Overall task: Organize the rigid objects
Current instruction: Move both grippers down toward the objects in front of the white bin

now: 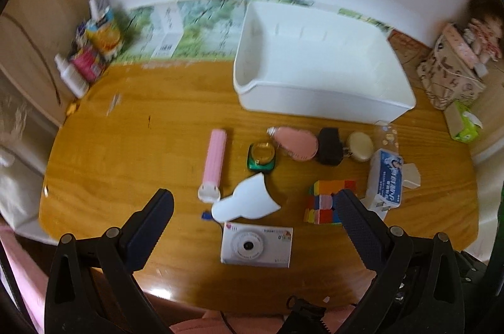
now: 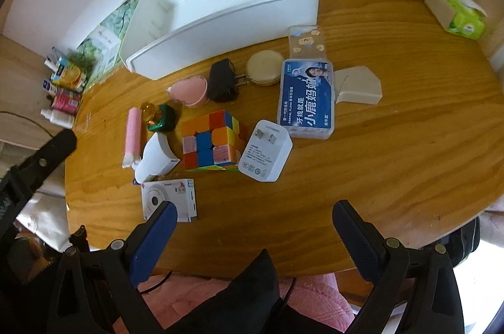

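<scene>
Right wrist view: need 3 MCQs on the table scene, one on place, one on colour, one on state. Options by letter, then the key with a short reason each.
1. Where does the white charger lie relative to the puzzle cube?
A. On top of it
B. Beside it on the table, toward the blue floss box
C. Inside the white bin

2. What colour is the ridged stick at the left end of the group?
A. Pink
B. Black
C. Blue

3. What state is the white bin in?
A. Covered by a lid
B. Full of items
C. Open, nothing seen inside

Answers:
1. B: the charger rests on the wood between the cube and the floss box.
2. A: its ribbed body is pink with a white end.
3. C: only bare white walls and floor show; the items lie on the table in front.
</scene>
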`<state>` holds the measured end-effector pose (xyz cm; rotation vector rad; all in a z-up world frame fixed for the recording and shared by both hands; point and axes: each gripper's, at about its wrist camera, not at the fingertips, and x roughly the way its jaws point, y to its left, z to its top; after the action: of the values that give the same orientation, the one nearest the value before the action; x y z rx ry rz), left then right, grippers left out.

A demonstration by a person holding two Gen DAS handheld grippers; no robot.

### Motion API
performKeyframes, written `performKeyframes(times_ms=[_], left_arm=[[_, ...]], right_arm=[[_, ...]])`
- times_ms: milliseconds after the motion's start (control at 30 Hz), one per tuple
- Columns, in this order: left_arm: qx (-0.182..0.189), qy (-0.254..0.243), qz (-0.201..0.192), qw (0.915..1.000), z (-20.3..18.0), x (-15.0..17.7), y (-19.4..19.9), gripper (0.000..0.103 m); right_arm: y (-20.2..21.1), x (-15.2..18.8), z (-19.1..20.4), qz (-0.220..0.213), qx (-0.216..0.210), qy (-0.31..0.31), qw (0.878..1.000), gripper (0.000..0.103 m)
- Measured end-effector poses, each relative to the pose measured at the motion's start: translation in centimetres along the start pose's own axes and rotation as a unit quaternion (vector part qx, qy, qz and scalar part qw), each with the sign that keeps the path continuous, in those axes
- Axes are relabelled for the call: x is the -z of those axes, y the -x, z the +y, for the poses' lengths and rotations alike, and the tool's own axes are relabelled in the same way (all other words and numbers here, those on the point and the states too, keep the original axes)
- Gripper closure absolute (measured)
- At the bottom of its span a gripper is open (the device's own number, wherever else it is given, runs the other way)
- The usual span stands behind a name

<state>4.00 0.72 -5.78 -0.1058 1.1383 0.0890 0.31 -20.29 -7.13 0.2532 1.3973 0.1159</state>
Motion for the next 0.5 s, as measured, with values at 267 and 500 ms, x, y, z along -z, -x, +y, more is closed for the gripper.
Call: performKeyframes(times_ms=[267, 500], left_arm=[[-0.041, 0.065, 0.069, 0.9947, 0.2, 2.2, -2.6, 0.001], [-0.062, 0.135, 0.116, 0.9821, 1.1, 4.1, -4.4, 0.001]], right_arm=[[-1.3, -1.5, -2.3, 0.037, -0.061, 0.013, 0.997, 0.003], [-2.6, -3.4, -2.6, 0.064, -0.099, 0.048, 0.992, 0.003]])
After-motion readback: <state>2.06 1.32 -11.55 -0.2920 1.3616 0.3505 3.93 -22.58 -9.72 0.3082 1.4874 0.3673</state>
